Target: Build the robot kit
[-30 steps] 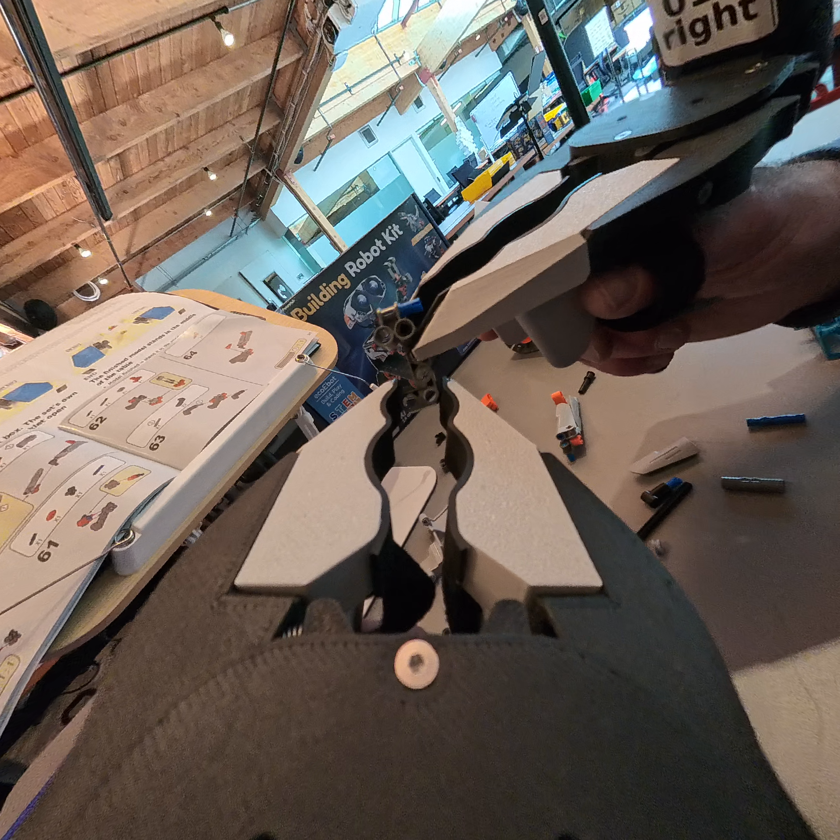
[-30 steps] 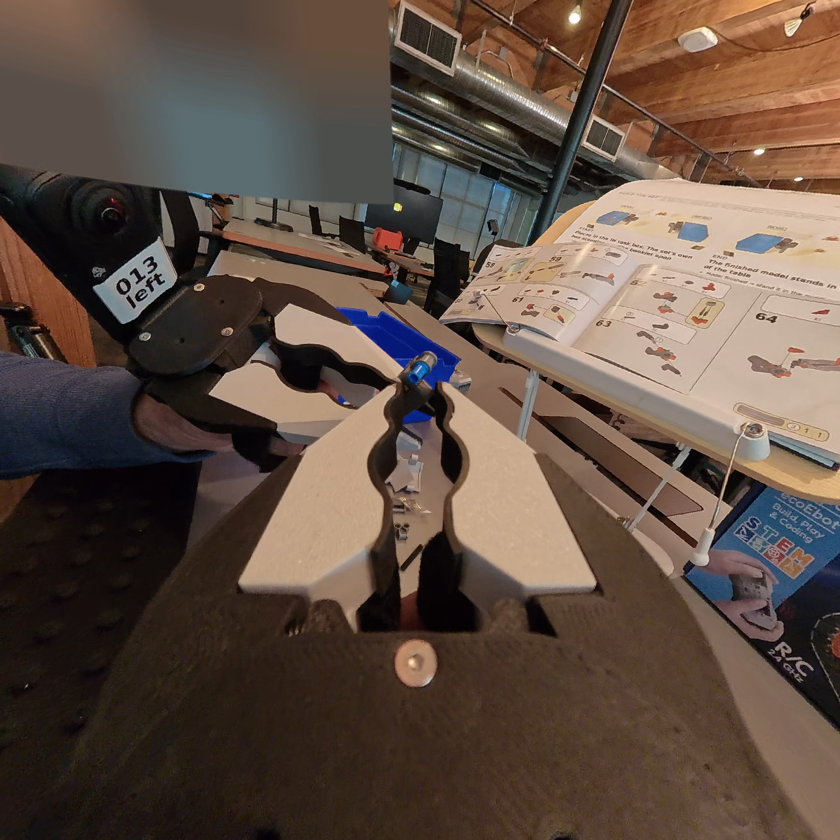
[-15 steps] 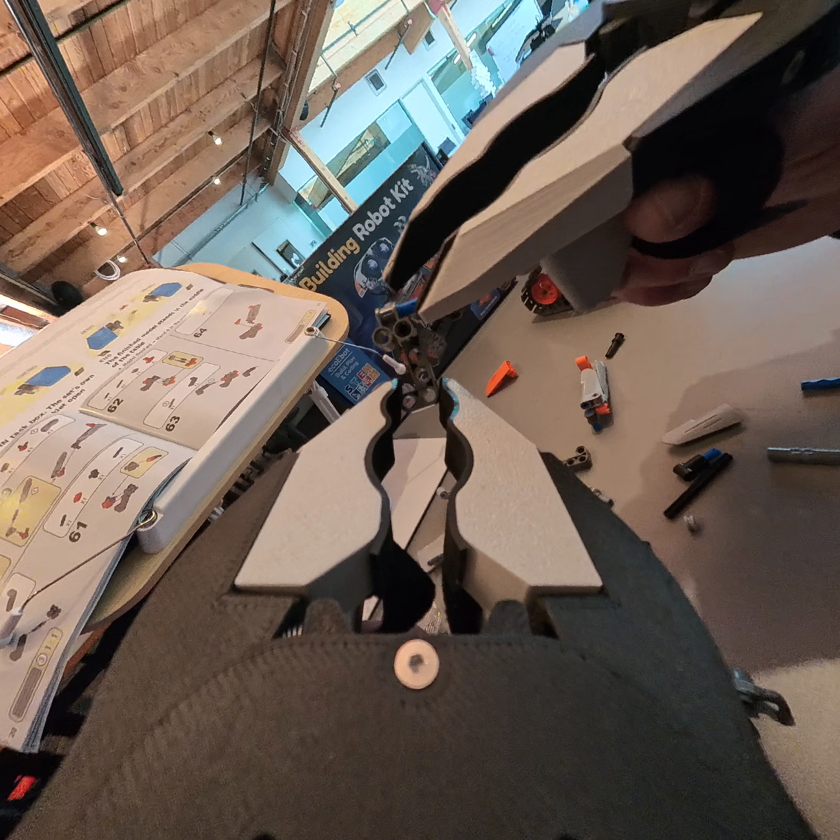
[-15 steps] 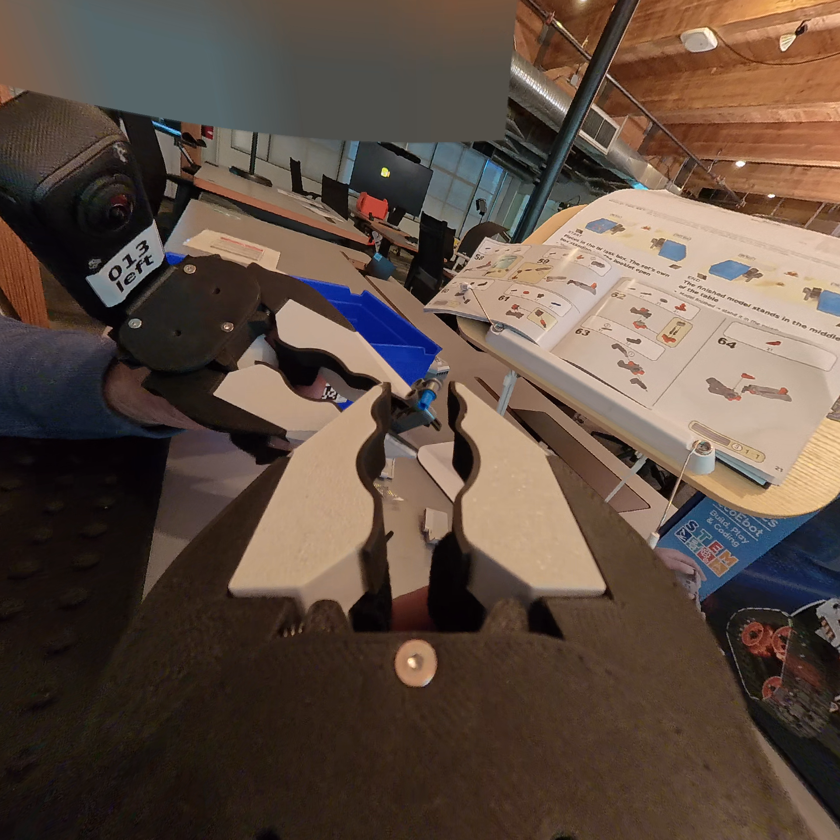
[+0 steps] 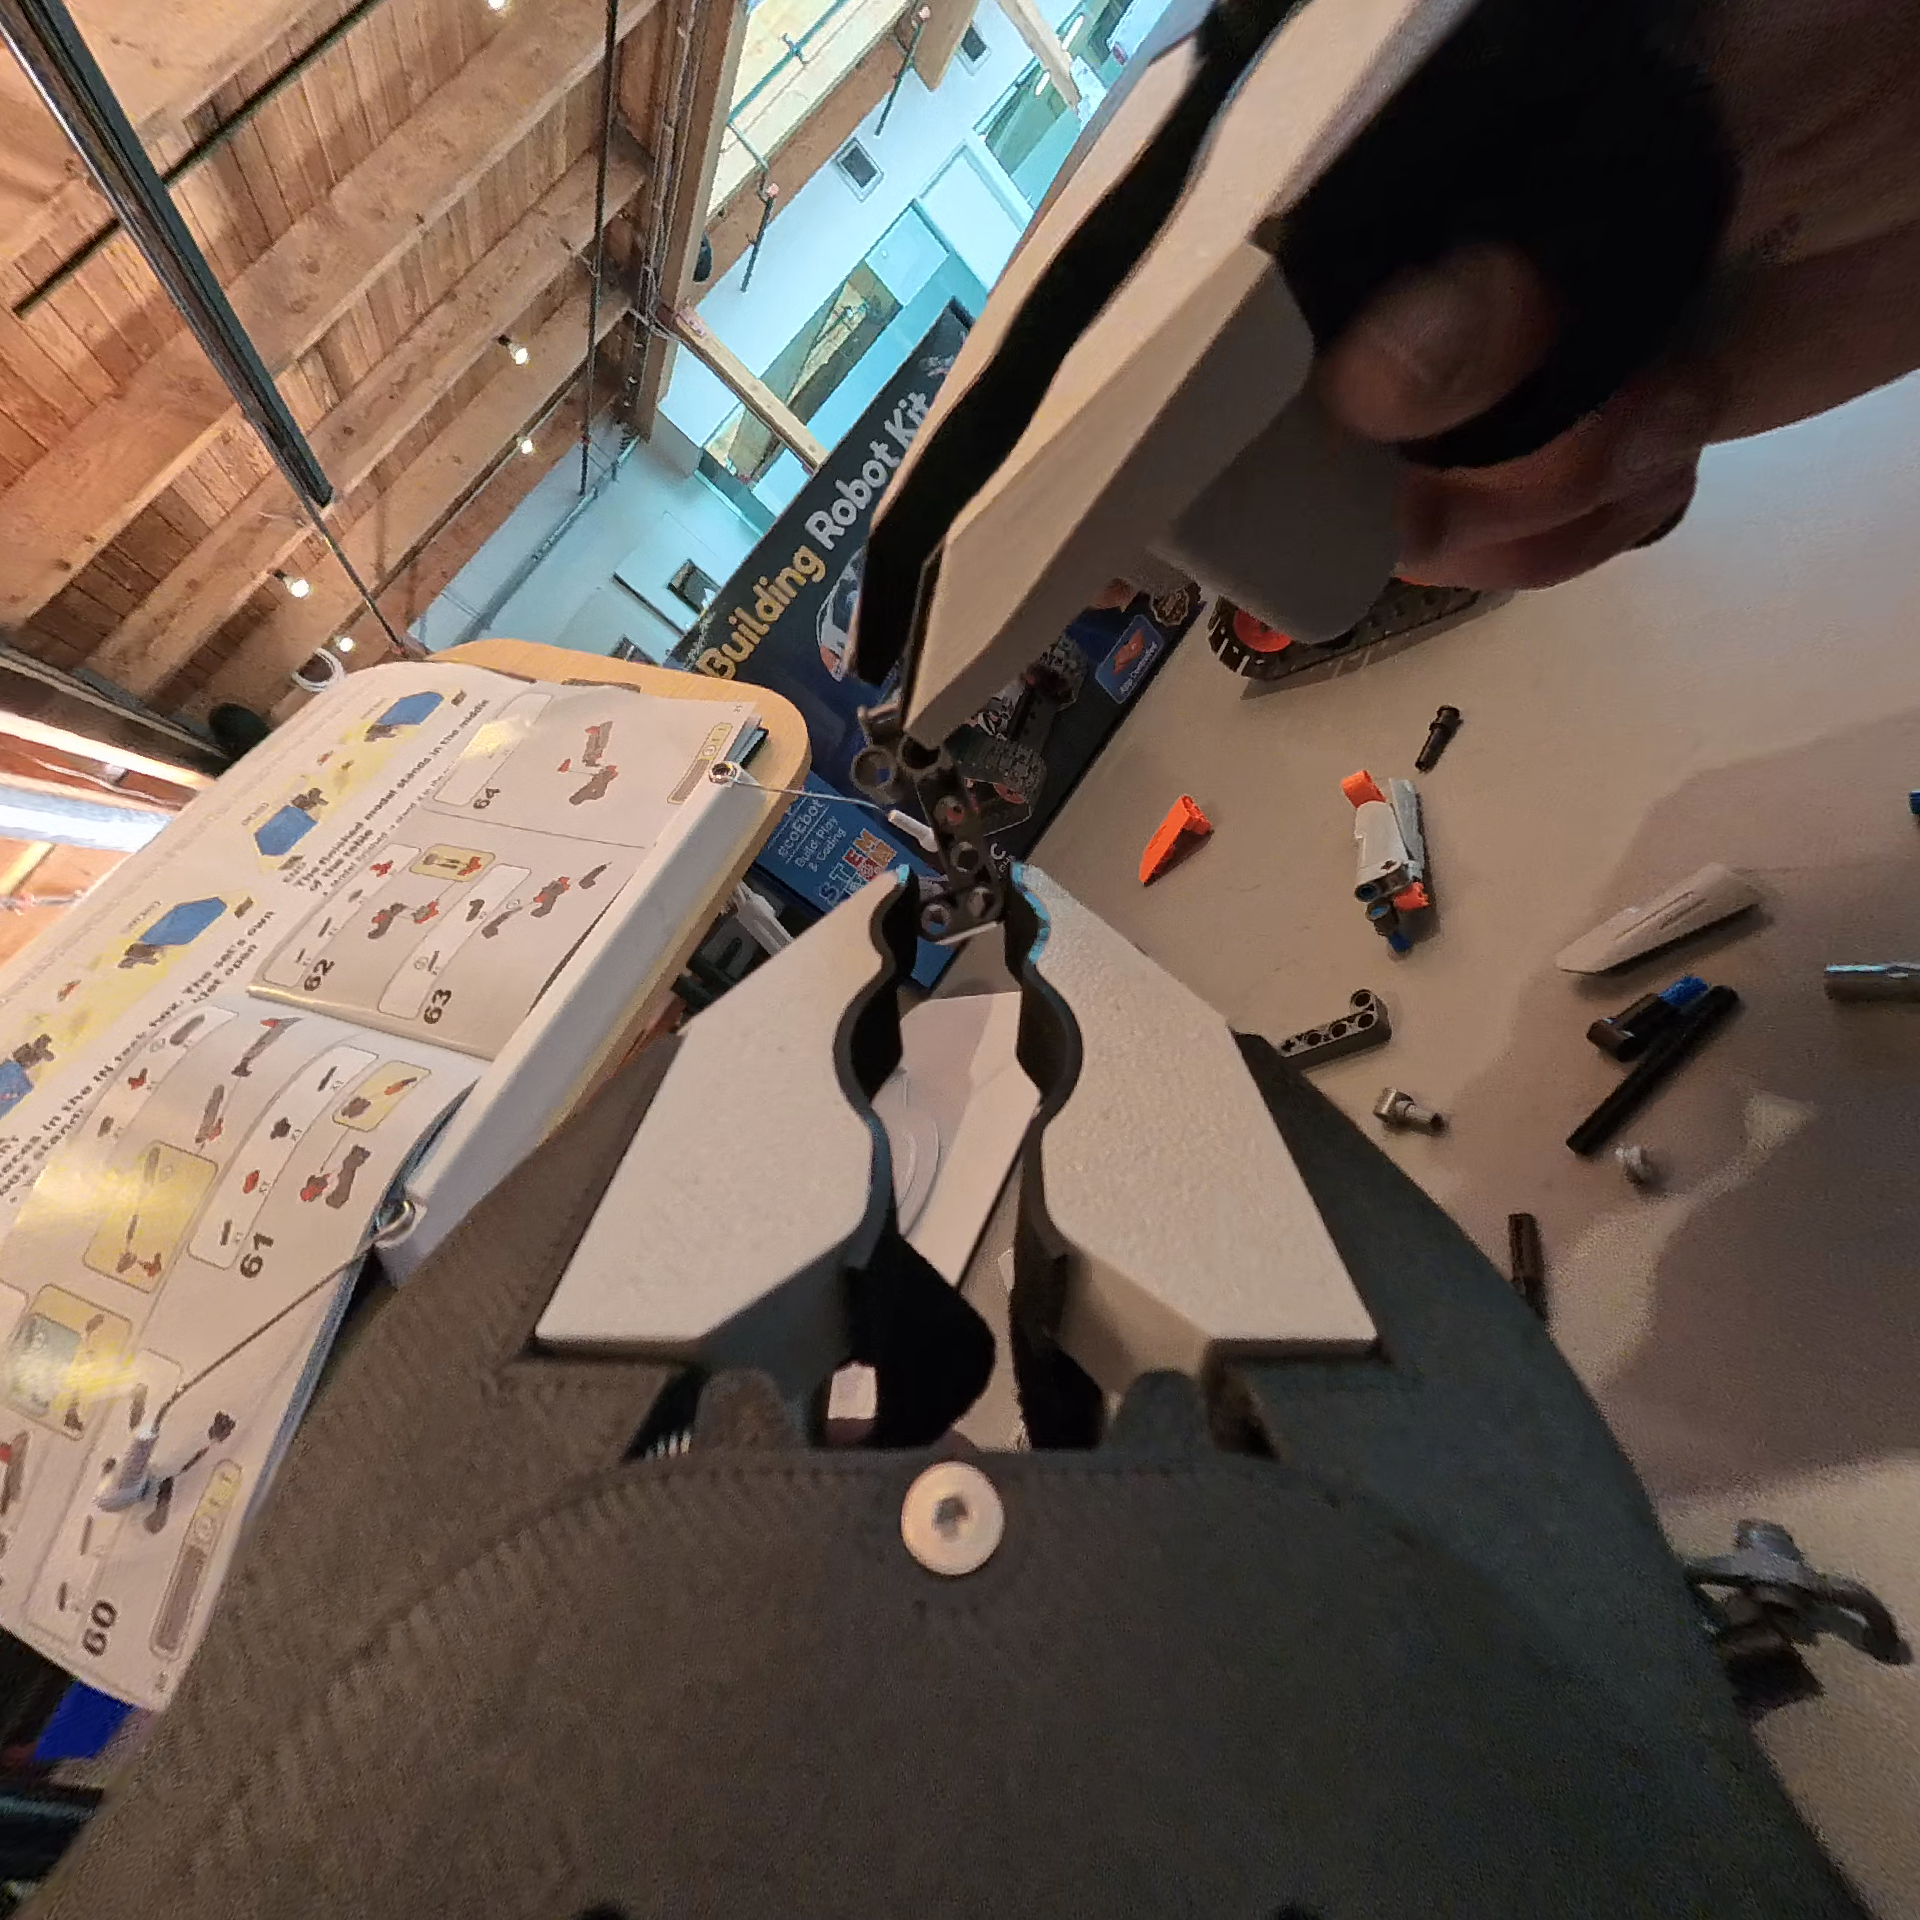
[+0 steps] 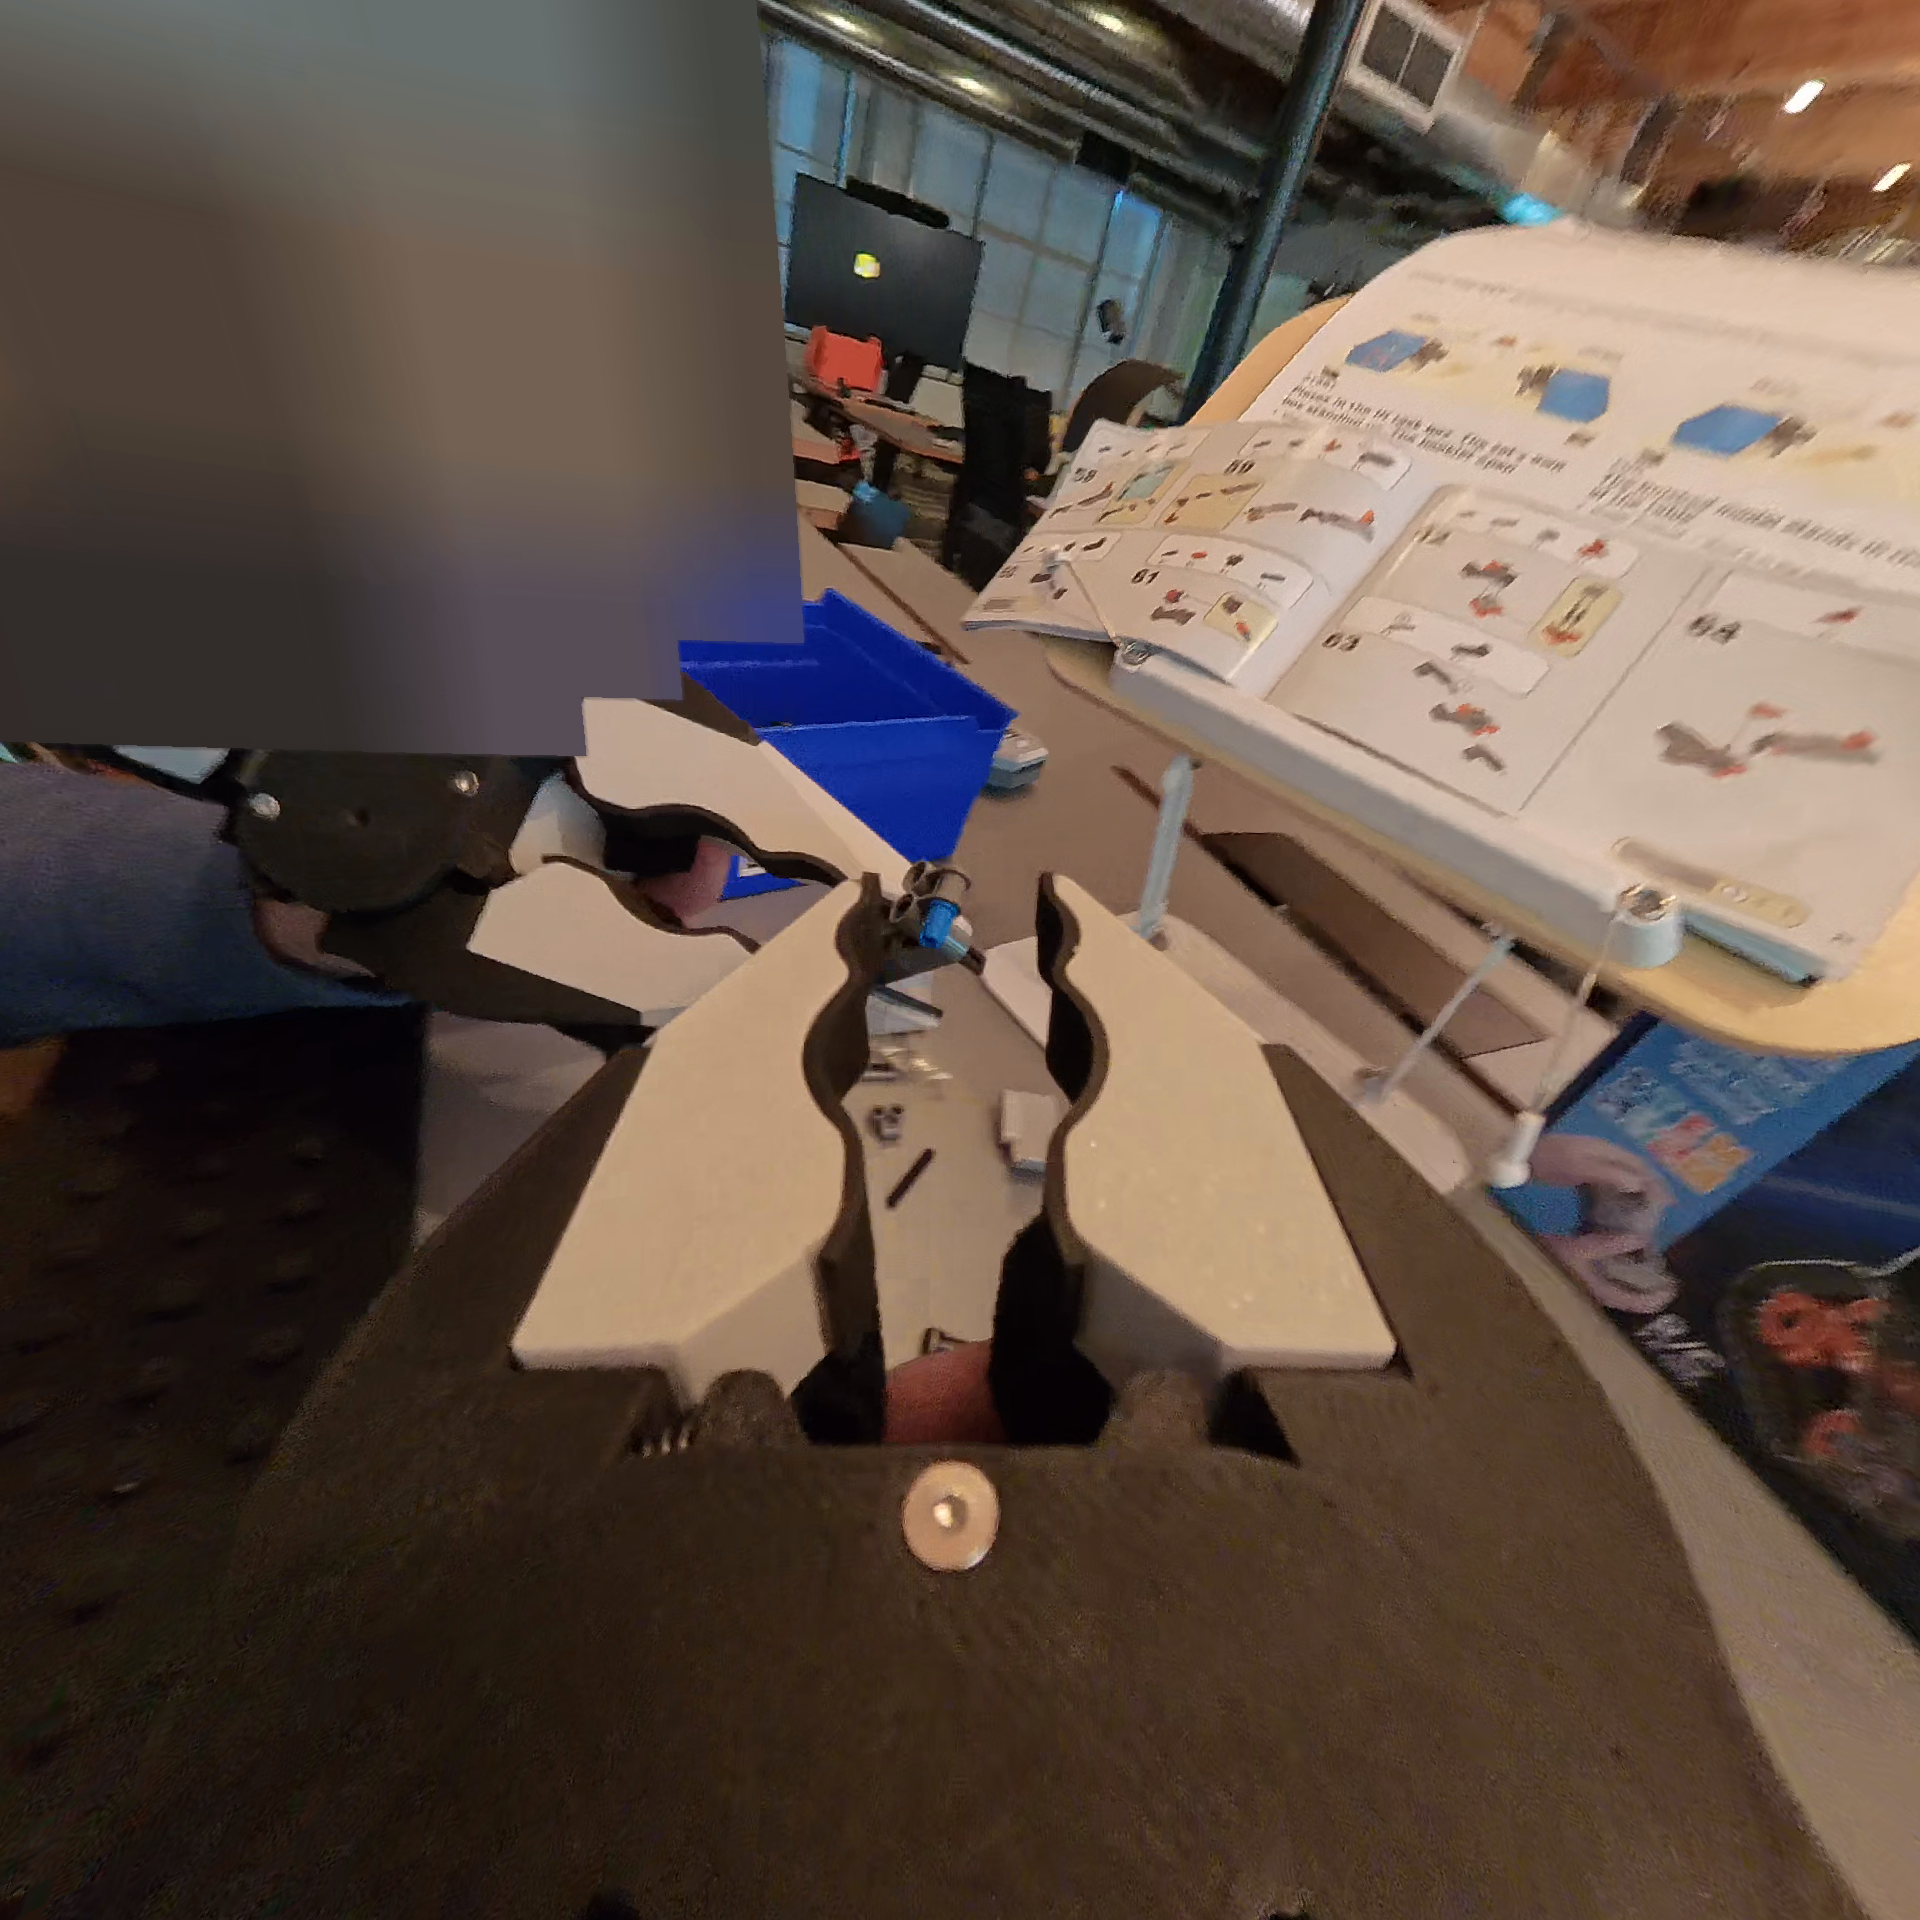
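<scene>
My left gripper (image 5: pixel 958 894) is shut on the lower end of a small dark grey beam assembly (image 5: pixel 951 831) and holds it up above the table. My right gripper (image 6: pixel 956 894) is open, with its jaws apart, and its left finger (image 6: pixel 727 1091) sits right by the assembly's top, where a blue pin (image 6: pixel 935 920) sticks out. In the left wrist view the right gripper (image 5: pixel 894 707) comes down from the upper right, with its tips at the top of the assembly. In the right wrist view the left gripper (image 6: pixel 821 883) reaches in from the left.
An open instruction booklet (image 5: pixel 416 935) lies on a tilted wooden stand (image 6: pixel 1299 977). A blue bin (image 6: pixel 862 727) and a kit box (image 5: pixel 831 520) stand behind. Loose parts lie on the grey table (image 5: pixel 1558 748): an orange piece (image 5: pixel 1174 831), a white-and-orange block (image 5: pixel 1387 847), a black axle (image 5: pixel 1652 1070). Both grippers' tips are close together, under 4 cm apart.
My right gripper was shut on the blue pin at the assembly and has now opened and let it go. The left gripper keeps its hold. Both views have tilted.
</scene>
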Available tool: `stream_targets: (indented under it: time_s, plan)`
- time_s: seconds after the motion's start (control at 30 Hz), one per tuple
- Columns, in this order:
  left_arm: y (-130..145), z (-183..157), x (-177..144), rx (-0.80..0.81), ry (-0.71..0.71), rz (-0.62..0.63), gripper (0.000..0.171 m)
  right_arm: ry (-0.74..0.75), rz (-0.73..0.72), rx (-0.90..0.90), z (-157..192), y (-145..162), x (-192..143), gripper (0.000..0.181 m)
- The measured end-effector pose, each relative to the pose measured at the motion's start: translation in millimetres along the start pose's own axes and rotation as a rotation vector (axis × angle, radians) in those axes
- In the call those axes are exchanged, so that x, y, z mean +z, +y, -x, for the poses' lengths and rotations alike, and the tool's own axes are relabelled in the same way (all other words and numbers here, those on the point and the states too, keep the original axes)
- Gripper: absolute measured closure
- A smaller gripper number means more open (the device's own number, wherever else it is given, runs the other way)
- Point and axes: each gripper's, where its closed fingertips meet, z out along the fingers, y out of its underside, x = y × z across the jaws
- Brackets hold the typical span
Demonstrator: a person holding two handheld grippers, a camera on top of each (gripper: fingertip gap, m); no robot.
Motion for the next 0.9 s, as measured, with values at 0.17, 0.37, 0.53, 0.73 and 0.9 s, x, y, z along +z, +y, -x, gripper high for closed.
stream_targets:
  time_s: [0.17, 0.37, 0.53, 0.73, 0.9]
  plan:
    - [-2, -4, 0, 0.068, -0.012, 0.004, 0.157, -0.072, 0.050, 0.085, 2, 11, 2, 0.168]
    - [1, -2, 3, 0.029, -0.014, 0.020, 0.158, -0.075, 0.046, 0.087, 1, 12, 2, 0.170]
    - [2, 1, 2, -0.010, -0.012, 0.017, 0.153, -0.019, 0.024, 0.036, -4, 10, 2, 0.170]
    - [6, 4, 2, -0.066, -0.006, 0.027, 0.149, 0.104, 0.003, -0.145, -14, 8, 1, 0.170]
    - [3, 8, 1, -0.086, -0.013, 0.011, 0.147, 0.185, 0.022, -0.333, -8, 5, 4, 0.170]
